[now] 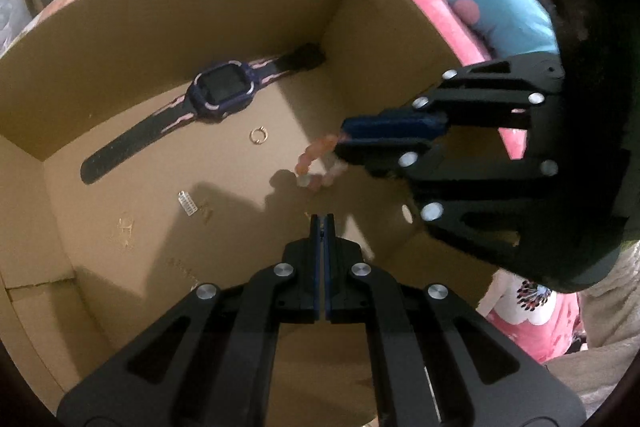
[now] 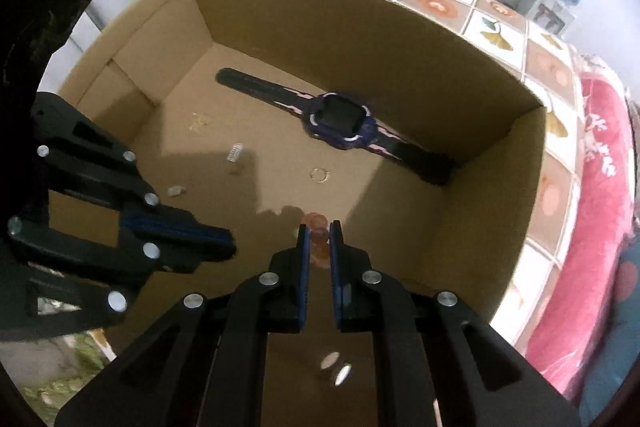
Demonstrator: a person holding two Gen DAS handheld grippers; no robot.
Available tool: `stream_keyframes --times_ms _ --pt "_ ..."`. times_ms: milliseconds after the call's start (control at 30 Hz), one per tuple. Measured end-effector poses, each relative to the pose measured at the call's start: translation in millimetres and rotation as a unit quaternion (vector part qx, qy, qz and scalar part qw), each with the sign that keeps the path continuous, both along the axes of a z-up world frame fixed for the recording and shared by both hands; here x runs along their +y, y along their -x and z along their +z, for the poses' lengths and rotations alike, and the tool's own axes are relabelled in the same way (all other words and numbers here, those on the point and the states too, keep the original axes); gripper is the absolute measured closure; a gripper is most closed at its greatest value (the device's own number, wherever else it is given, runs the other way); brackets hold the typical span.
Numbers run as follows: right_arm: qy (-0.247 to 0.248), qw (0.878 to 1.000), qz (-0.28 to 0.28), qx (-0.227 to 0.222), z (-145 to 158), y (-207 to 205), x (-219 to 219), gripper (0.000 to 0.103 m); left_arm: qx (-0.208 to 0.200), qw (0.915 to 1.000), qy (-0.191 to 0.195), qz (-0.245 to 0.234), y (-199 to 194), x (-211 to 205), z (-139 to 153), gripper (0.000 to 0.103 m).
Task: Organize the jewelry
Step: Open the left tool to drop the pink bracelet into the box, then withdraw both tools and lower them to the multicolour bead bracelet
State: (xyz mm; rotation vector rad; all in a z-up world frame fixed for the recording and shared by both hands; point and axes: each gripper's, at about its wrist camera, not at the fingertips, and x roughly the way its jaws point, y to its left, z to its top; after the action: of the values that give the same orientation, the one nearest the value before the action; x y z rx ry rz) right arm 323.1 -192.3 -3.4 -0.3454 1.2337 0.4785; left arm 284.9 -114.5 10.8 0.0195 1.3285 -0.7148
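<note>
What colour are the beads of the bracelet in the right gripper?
Pink and peach beads on the bracelet; left wrist view shows them best.

Two sets of tongs, both matte black plastic. Left tongs (image 1: pixel 322 221): flat black linkage bars with long slotted cut-outs, joined by round silver rivets; narrow fingers lined with blue pads. Right tongs (image 1: pixel 340 143): same build, same silver rivets at each pivot, blue-faced fingers (image 1: pixel 394 125) with a rough dark surface, backed by a broad curved black housing. From the right wrist camera, right tongs (image 2: pixel 318 227) again black with blue inner pads (image 2: pixel 304 267); left tongs (image 2: pixel 230 245) alongside, blue strip along the fingers, silver rivets on black bars.
</note>
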Motion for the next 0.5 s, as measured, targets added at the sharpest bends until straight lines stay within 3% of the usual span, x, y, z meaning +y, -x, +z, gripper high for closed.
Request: stream_keyframes --times_ms 133,200,267,367,500 --pt "0.003 1.0 -0.008 -0.012 6 1 -5 0.093 0.008 0.9999 -0.004 0.007 1 6 -1 0.1" --pt "-0.005 1.0 -0.013 -0.014 10 0 -9 0.093 0.014 0.9998 0.0 0.013 3 12 -1 0.087" --pt "-0.015 1.0 -0.018 -0.017 14 -1 -13 0.09 0.013 0.9998 0.004 0.015 4 17 1 0.081" --pt "-0.022 0.999 -0.028 -0.026 19 -2 -19 0.079 0.004 0.9999 0.004 0.016 8 22 4 0.077" --pt "-0.051 0.997 -0.047 -0.039 33 4 -31 0.079 -0.019 0.9995 0.002 0.025 9 28 9 0.076"
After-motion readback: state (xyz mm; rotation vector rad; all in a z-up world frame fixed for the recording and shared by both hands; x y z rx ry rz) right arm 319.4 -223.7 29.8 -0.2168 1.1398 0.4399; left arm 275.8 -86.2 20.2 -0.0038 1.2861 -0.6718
